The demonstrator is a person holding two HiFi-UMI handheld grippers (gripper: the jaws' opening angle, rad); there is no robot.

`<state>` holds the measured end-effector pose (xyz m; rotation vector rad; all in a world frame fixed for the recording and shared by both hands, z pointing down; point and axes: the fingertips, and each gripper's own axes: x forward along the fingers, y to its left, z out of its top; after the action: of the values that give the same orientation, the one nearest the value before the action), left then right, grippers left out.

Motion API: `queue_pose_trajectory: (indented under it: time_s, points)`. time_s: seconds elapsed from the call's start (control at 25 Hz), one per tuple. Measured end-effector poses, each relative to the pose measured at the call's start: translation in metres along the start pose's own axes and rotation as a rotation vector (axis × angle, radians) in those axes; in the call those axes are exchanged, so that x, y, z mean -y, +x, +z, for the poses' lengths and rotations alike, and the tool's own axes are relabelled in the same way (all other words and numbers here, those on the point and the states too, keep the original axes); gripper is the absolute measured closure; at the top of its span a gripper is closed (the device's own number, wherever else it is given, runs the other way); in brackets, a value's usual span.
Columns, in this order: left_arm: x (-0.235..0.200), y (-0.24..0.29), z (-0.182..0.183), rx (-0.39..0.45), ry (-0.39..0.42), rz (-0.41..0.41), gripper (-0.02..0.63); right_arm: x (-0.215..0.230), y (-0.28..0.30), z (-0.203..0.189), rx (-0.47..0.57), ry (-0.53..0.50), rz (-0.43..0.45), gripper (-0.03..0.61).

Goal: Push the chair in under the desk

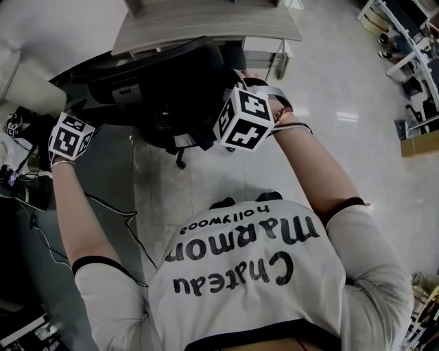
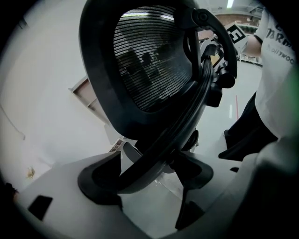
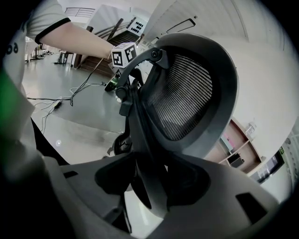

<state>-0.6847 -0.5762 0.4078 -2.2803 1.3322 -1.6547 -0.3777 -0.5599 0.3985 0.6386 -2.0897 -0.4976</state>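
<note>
Chair [image 1: 168, 79] first: its black back frame is what both tools have hold of. The left tool [image 2: 148, 173] is pinched narrow on the curved bar behind the mesh back [image 2: 149, 60], with a pad pressing on either side. The right tool [image 3: 156, 182] is closed the same way on the frame from the other side. Holding the backrest at roughly its 9 and 3 o'clock points likely stops the swivelling seat from turning as it is pushed, and it lets both arms drive evenly.

Outward from the tools, the head view shows the chair at 12 o'clock from the person, whose arms stretch toward it. The chair's back meets the near edge of the worktop [image 1: 206, 20], which lies beyond it at 12. A caster [image 1: 182, 163] shows over the pale floor [image 1: 329, 103] on the near side. From that I judge the base is not yet fully tucked under, and a straight push toward 12 is what the task calls for.
</note>
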Motion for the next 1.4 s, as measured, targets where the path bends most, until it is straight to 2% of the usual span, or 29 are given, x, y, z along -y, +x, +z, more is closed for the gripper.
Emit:
queue_pose_trajectory:
  time_s: [0.64,0.84,1.24,1.4]
  points:
    - [-0.006,0.004,0.002,0.085,-0.015,0.083,0.258,0.003,0.008,0.0,0.012,-0.014,-0.021,0.356]
    - [-0.006,0.007,0.001,0.077,-0.015,0.085,0.258,0.003,0.011,-0.001,0.015,-0.018,-0.013,0.356]
    - [-0.006,0.009,0.001,0.117,-0.017,0.121,0.258,0.004,0.016,-0.003,0.007,-0.017,0.007,0.357]
    - [-0.006,0.004,-0.002,0.111,0.002,0.164,0.258,0.003,0.015,-0.004,0.01,-0.016,0.011,0.357]
